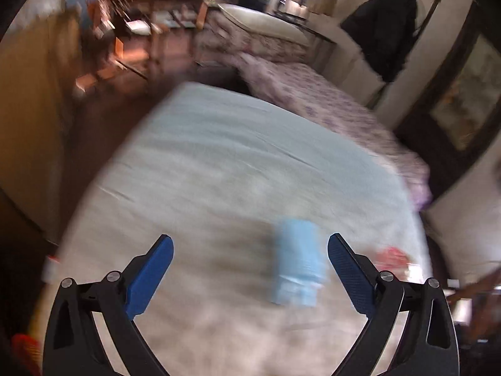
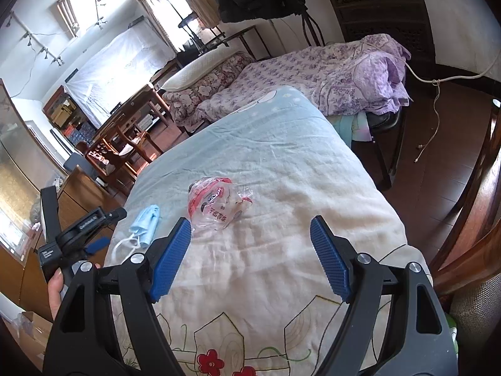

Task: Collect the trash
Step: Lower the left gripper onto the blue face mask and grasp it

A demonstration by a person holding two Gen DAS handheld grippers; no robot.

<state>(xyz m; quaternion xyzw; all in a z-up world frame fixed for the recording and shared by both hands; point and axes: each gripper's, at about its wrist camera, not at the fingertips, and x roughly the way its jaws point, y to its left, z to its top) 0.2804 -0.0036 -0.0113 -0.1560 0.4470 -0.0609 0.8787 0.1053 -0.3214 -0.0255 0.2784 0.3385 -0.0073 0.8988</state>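
face mask [image 2: 145, 222]: 1 | plastic wrapper [image 2: 216, 205]: 1 | pillow [image 2: 194, 72]: 1 | grippers: 2

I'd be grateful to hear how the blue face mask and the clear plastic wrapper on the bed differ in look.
The face mask is opaque pale blue with white ear loops; the plastic wrapper is see-through with red print. The face mask lies folded flat, the plastic wrapper crumpled and puffed. Both rest loose on the bed cover, held by neither gripper.

Pale blues, cream and purple florals across the bed

The quilt [image 2: 281, 163] runs light blue to cream, with red flowers outlined in black at its near edge; the face mask [image 2: 147, 221] is pale blue, the crumpled wrapper [image 2: 216, 203] clear with red print, the far bedspread [image 2: 313, 69] purple-flowered, each tool's pads [image 2: 170, 260] blue on black.
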